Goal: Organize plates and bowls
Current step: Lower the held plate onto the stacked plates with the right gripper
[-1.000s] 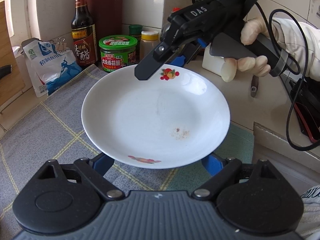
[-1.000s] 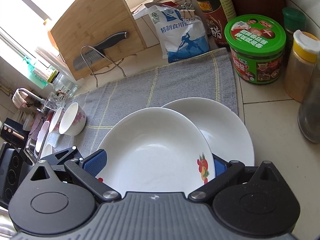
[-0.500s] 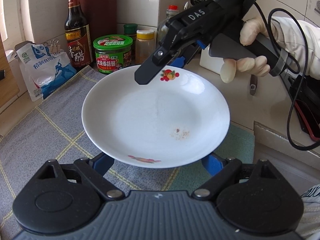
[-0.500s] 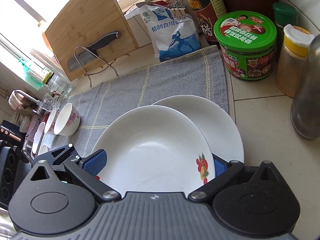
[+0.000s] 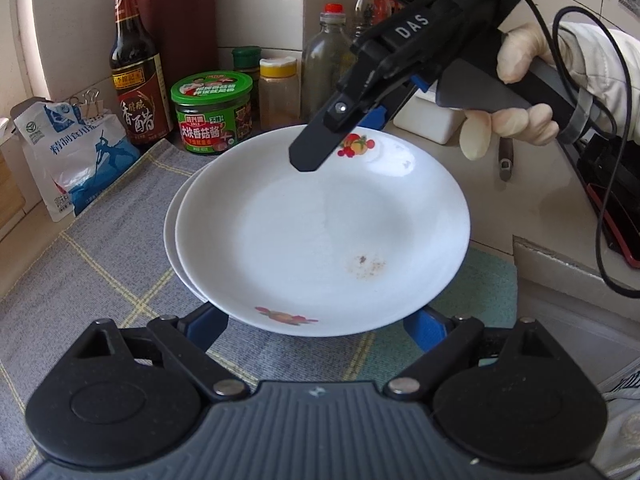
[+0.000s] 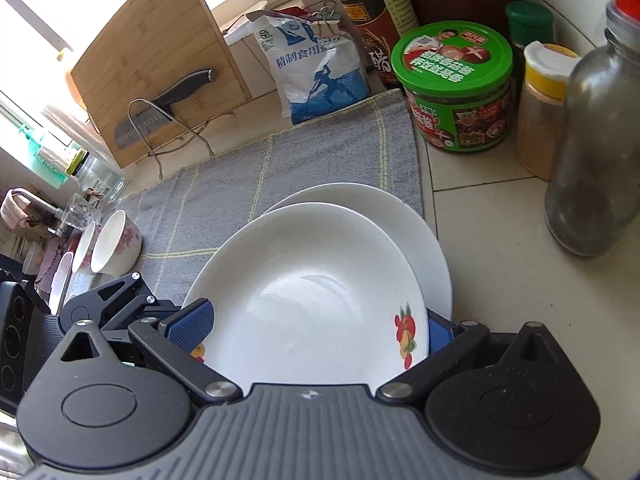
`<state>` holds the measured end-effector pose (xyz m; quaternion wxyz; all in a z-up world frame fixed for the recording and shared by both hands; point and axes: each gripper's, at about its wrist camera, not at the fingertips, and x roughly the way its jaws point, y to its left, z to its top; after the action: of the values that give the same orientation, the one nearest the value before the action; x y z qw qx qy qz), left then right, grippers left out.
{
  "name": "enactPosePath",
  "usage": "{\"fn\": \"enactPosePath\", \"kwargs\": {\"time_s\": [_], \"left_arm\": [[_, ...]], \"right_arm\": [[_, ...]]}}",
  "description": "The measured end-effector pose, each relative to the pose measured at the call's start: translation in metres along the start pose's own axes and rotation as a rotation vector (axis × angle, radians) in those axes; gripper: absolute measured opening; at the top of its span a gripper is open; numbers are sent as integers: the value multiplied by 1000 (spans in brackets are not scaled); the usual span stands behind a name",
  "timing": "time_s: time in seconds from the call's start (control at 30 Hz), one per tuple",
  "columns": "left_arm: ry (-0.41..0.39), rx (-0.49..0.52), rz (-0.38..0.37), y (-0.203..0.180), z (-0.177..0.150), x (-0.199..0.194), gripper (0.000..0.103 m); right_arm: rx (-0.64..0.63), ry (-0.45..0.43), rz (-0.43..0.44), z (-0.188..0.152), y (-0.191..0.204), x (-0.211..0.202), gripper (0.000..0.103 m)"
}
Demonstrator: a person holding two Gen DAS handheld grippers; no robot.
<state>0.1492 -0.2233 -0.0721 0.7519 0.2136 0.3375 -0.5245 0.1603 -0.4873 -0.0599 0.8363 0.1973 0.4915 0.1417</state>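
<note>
A white plate with fruit prints point(image 5: 320, 232) point(image 6: 320, 292) hangs in the air between my two grippers. My left gripper point(image 5: 314, 328) clamps its near rim, a blue pad on either side. My right gripper point(image 5: 344, 140) grips the far rim by the fruit print, held by a gloved hand point(image 5: 516, 120). In the right wrist view that gripper point(image 6: 312, 328) has its pads at both sides of the rim. A second white plate point(image 5: 172, 232) point(image 6: 400, 216) lies on the grey checked cloth point(image 5: 100, 260), directly beneath and mostly covered. A white flowered bowl point(image 6: 116, 244) stands at the cloth's far end.
Behind the plates stand a vinegar bottle point(image 5: 136, 76), a green-lidded jar point(image 5: 214, 112), a yellow-capped spice jar point(image 5: 278, 88), a glass bottle point(image 6: 596, 152) and a salt bag point(image 5: 76, 152). A cutting board with a knife point(image 6: 160, 60) leans by the window. A black cable point(image 5: 600, 220) hangs at right.
The held plate has been carried toward the jars and now hangs over the second plate, whose rim has come into sight at its left in the left wrist view. Both grips are unchanged.
</note>
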Motion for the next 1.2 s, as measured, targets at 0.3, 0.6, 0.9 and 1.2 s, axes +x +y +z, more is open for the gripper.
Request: {"fn": "enactPosePath", "kwargs": {"time_s": [0.3, 0.6, 0.9, 1.2], "left_arm": [[3, -28, 17, 11, 0, 6, 93], [-3, -3, 32, 9, -1, 7, 93], [-7, 1, 30, 9, -4, 6, 93], [-15, -11, 46, 11, -5, 1, 93]], "right_arm": [[23, 8, -20, -3, -1, 1, 103], [21, 11, -60, -5, 4, -2, 103], [10, 15, -143, -10, 10, -5, 103], [3, 23, -177, -20, 13, -2, 103]]}}
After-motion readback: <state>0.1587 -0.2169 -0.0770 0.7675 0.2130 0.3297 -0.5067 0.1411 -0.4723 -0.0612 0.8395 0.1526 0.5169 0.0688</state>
